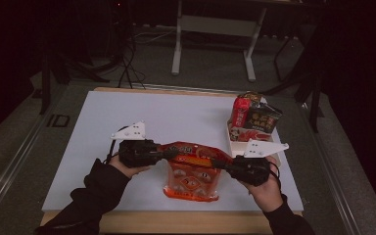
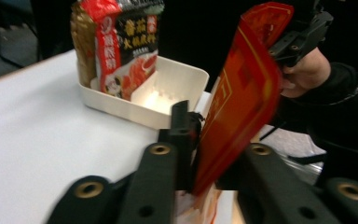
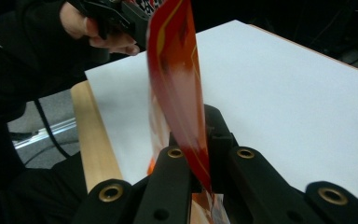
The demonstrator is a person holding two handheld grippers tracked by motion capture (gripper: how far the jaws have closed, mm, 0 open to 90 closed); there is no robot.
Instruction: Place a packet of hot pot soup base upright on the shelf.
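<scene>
Two tools share one load in the high view: the left tool [image 1: 169, 152] and right tool [image 1: 219, 164] each clamp a top corner of the glossy orange-red plastic food pouch [image 1: 192, 174], at lower centre of the white table [image 1: 166, 115]. Left gripper view: raise both evenly toward the white plastic tray [image 2: 177, 81], upper centre. Right gripper view: keep the pinch firm; the pouch looks slippery.

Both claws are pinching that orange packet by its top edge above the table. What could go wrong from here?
1. The orange packet hangs only by its thin top edge between the left claw and the right claw; it could slip or tear.
2. The white tray already holds upright packets; a swinging packet might knock them over.
</scene>
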